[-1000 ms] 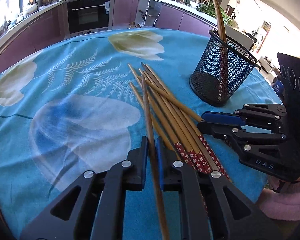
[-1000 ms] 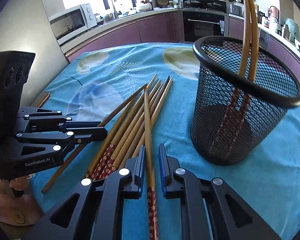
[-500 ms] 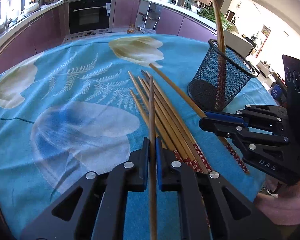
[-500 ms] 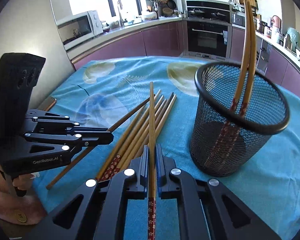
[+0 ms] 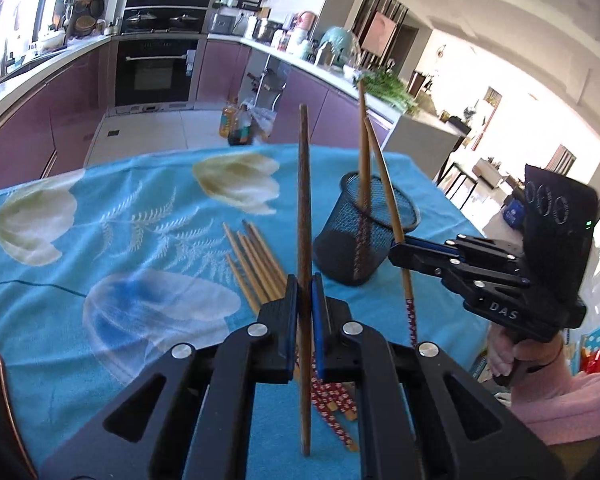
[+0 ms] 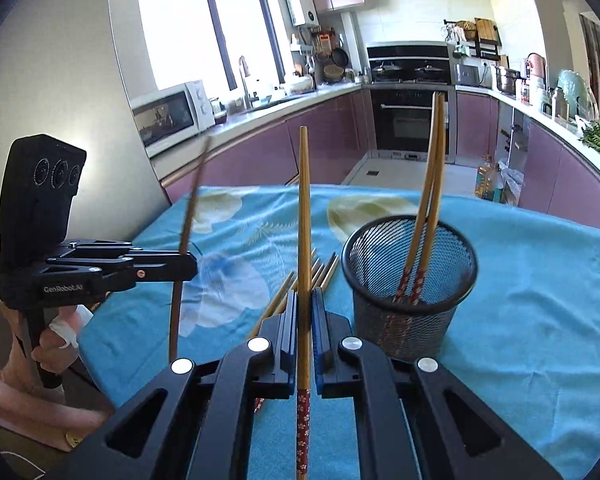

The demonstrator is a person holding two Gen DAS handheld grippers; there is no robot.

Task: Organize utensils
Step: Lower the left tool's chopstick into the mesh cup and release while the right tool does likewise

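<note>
My left gripper (image 5: 305, 288) is shut on a dark brown chopstick (image 5: 305, 208) and holds it upright above the table; it also shows in the right wrist view (image 6: 192, 266). My right gripper (image 6: 305, 304) is shut on a lighter chopstick (image 6: 304, 216) with a red flowered end, also lifted upright; it also shows in the left wrist view (image 5: 396, 254), beside the holder. A black mesh holder (image 6: 410, 280) stands on the blue cloth with two chopsticks (image 6: 430, 184) leaning in it. Several loose chopsticks (image 5: 256, 264) lie on the cloth left of the holder (image 5: 364, 232).
The table's blue flowered cloth (image 5: 100, 240) ends in a front edge near both hands and a far edge toward the kitchen. Purple cabinets, an oven (image 6: 408, 100) and a microwave (image 6: 172, 114) line the room behind.
Both grippers have lifted their chopsticks off the pile and tilted them upright. The views have risen away from the table. The right gripper's chopstick now stands beside the mesh holder.
</note>
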